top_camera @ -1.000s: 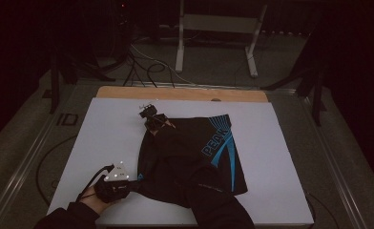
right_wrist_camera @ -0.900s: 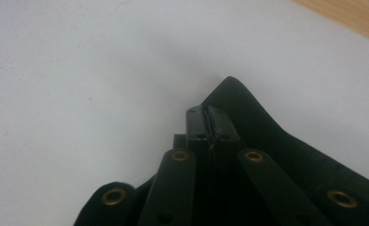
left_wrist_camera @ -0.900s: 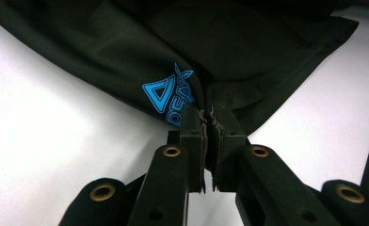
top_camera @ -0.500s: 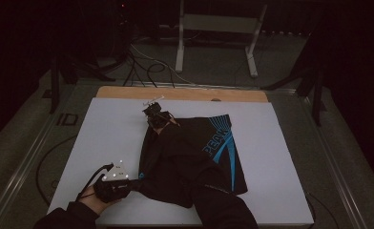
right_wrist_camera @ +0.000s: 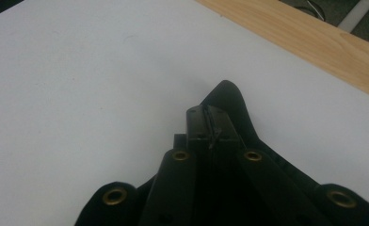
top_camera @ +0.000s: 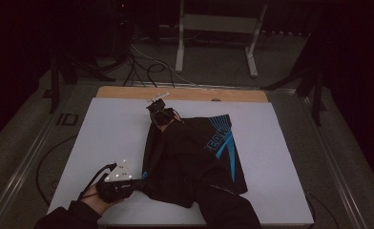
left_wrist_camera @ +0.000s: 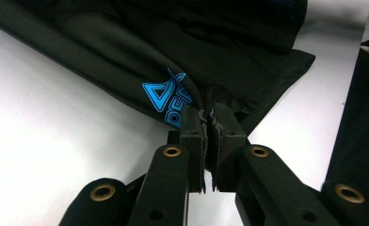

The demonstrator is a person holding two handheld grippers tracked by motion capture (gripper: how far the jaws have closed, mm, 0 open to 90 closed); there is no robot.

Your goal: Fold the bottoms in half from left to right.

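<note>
Since a second ago, my right gripper [top_camera: 159, 114] has lifted its corner of the black shorts with blue lettering [top_camera: 199, 157] — both jaws clamped on fabric, left gripper [top_camera: 140, 183] at the near edge; folding on the white table [top_camera: 109, 129] barely begun.

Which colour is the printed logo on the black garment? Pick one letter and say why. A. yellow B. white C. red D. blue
D: the logo printed on the black garment is bright blue in the left gripper view, just ahead of the left gripper, and the high view shows blue lettering too.
</note>
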